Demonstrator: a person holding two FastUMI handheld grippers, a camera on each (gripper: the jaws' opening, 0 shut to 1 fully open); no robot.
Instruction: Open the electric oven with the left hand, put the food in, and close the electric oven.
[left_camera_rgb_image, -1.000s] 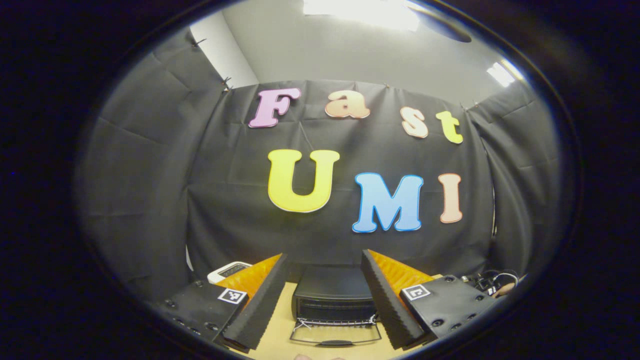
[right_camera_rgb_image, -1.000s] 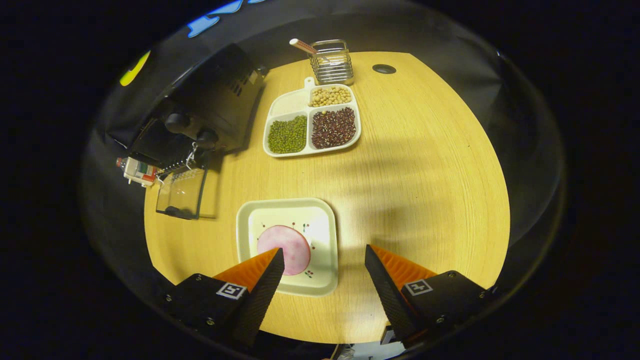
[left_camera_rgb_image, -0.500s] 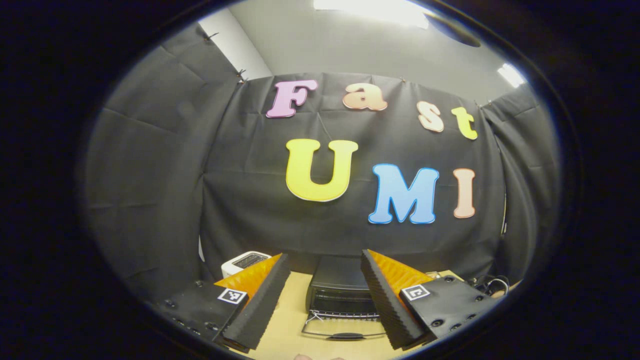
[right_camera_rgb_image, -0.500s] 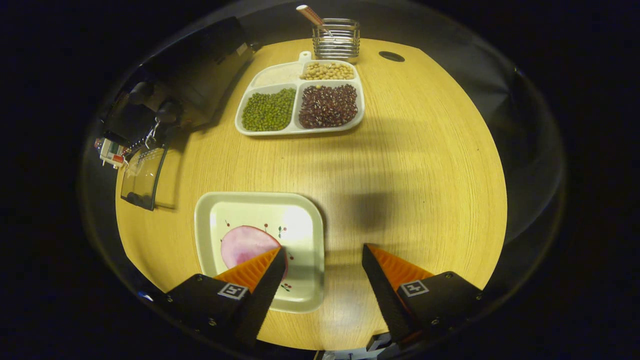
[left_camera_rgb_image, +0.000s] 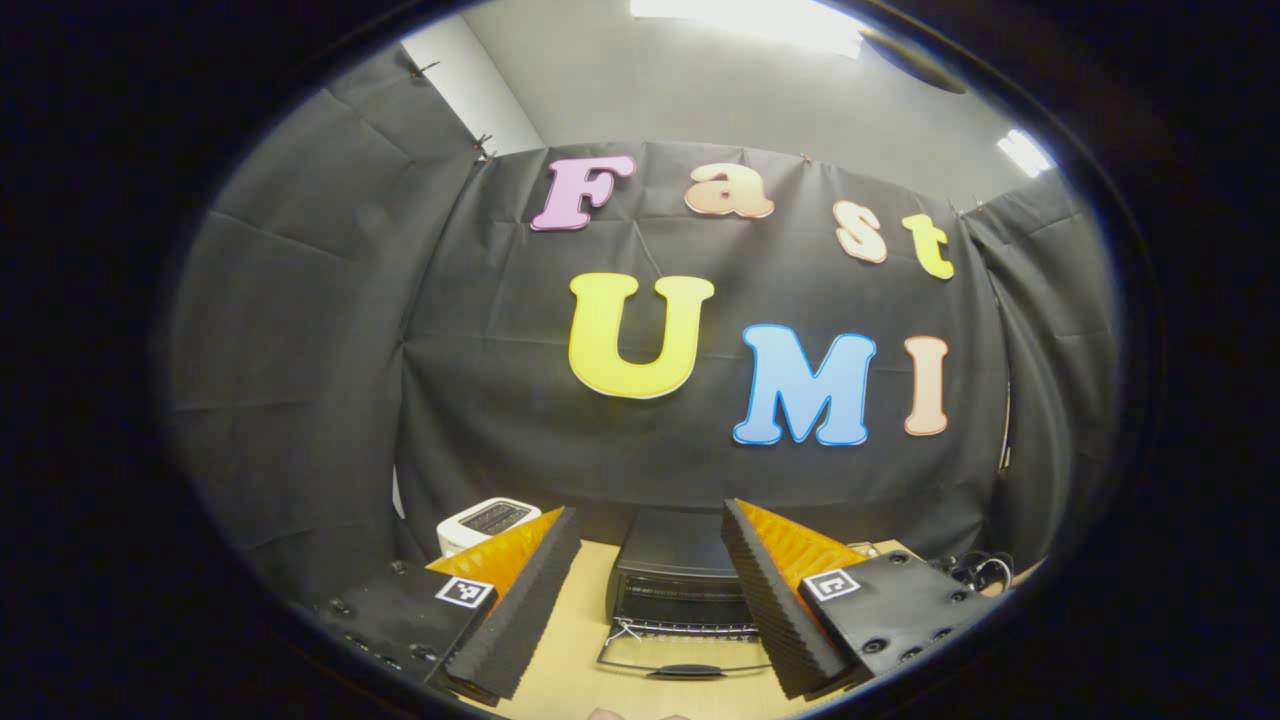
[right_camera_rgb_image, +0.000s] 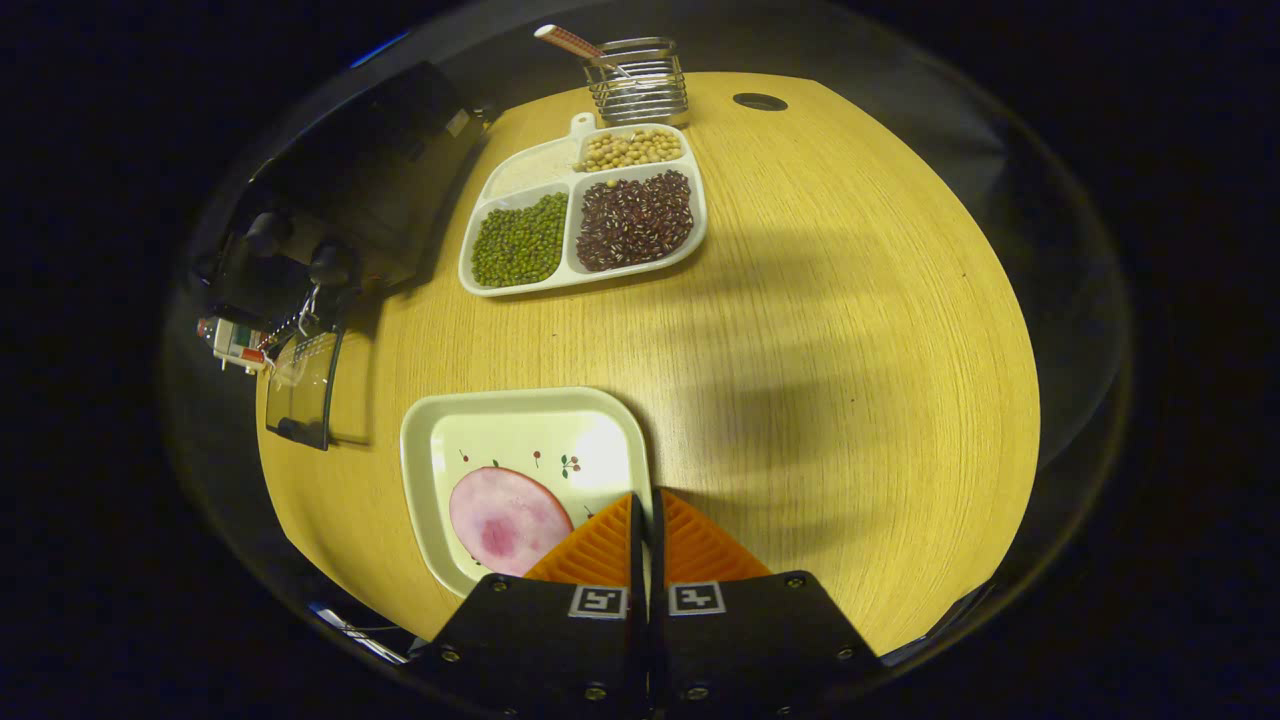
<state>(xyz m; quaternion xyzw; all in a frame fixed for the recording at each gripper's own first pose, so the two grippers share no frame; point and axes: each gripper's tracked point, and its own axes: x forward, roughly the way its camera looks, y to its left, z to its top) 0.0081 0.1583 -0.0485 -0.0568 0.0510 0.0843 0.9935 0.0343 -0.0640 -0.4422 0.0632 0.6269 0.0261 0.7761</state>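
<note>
In the right gripper view, one electric oven (right_camera_rgb_image: 340, 200) sits upper left, door (right_camera_rgb_image: 303, 388) down on the desk (right_camera_rgb_image: 850, 350); one four-compartment bean tray (right_camera_rgb_image: 585, 215) and one wire holder (right_camera_rgb_image: 637, 82) sit top centre. One ham slice (right_camera_rgb_image: 505, 520) lies on one square plate (right_camera_rgb_image: 520, 440), lower left. The right claw (right_camera_rgb_image: 645, 505) is pinched onto the plate's right rim. In the left gripper view, one white toaster (left_camera_rgb_image: 485, 520) stands lower left; the left claw (left_camera_rgb_image: 648, 545) gapes empty before the oven.

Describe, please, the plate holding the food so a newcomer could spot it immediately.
On the round wooden table, look at the near edge, in front of the open oven door. The square cream plate there carries one pink round slice, unlike the divided bean tray farther back.
</note>
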